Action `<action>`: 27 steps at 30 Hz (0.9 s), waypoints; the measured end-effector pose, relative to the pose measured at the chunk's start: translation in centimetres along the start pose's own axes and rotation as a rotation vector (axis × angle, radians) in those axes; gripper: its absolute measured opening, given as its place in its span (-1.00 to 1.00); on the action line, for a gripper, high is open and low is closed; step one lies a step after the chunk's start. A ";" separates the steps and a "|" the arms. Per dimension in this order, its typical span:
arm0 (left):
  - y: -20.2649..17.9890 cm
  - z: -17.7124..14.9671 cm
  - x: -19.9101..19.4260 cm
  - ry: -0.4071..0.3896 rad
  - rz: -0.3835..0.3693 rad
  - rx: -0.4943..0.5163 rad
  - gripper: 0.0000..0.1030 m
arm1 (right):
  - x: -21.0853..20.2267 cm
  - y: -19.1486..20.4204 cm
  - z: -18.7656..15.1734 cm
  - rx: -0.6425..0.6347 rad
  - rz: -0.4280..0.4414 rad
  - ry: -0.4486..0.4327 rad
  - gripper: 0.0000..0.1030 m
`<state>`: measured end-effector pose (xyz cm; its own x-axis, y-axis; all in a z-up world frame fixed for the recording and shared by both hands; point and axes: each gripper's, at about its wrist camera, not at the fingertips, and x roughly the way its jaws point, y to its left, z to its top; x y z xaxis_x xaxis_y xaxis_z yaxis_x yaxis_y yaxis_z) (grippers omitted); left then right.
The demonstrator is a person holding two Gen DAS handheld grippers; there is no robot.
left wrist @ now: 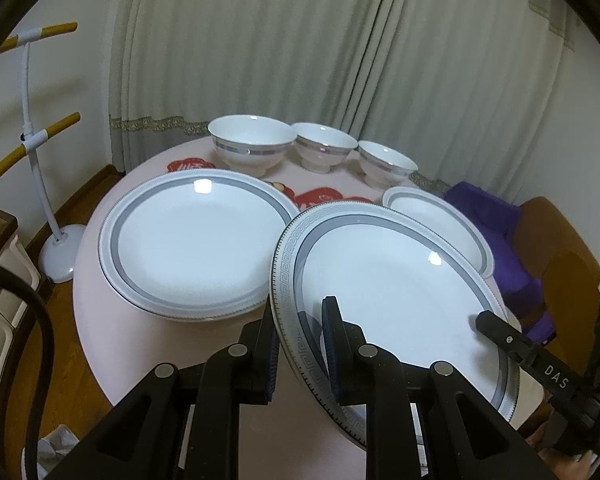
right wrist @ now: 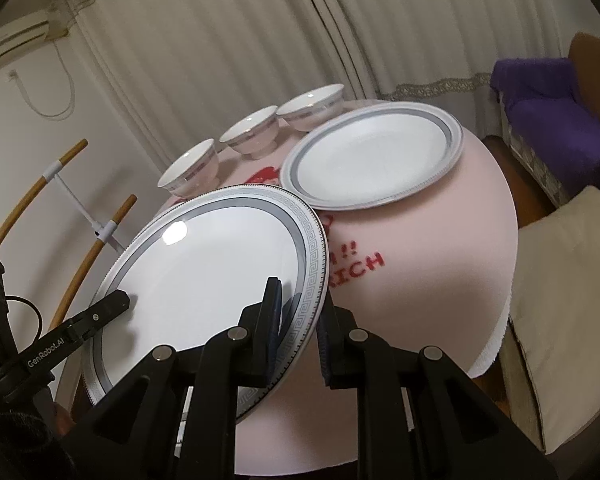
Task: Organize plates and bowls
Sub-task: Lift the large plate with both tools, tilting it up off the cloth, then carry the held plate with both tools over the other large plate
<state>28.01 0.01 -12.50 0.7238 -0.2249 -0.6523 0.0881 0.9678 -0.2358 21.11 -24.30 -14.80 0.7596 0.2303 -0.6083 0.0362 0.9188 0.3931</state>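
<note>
A large white plate with a grey key-pattern rim is held tilted above the pink round table. My left gripper is shut on its left rim; my right gripper is shut on its right rim. Each gripper's finger shows in the other view, the right one and the left one. A second large grey-banded plate lies on the table to the left. A smaller plate lies behind the held one, also seen in the right wrist view. Three white bowls stand in a row at the back.
Curtains hang behind the table. A white floor stand with wooden rods is at the left. A chair with purple cloth is at the right. A cream cushion lies to the right of the table.
</note>
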 end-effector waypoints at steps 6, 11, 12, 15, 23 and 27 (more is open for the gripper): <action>0.9 0.3 -0.9 -0.023 0.011 -0.009 -0.69 | 0.2 1.5 0.9 -0.030 0.008 -0.012 -0.68; 2.3 0.6 -1.1 -0.033 0.024 -0.033 -0.68 | 1.1 3.3 1.7 -0.058 0.020 -0.012 -0.68; 2.7 0.7 -1.2 -0.036 0.028 -0.037 -0.68 | 1.4 3.6 1.9 -0.064 0.022 -0.011 -0.68; 3.6 0.9 -1.3 -0.043 0.041 -0.046 -0.68 | 2.2 4.7 2.3 -0.084 0.030 -0.007 -0.68; 6.3 1.8 -0.9 -0.056 0.082 -0.069 -0.67 | 5.0 7.4 3.1 -0.120 0.059 0.008 -0.68; 7.9 2.3 -0.3 -0.057 0.102 -0.087 -0.67 | 6.8 8.8 3.3 -0.137 0.072 0.024 -0.68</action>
<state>30.09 8.02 -12.56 0.7639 -0.1169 -0.6346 -0.0455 0.9712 -0.2337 28.72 -15.68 -13.16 0.7413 0.3036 -0.5985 -0.1085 0.9343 0.3395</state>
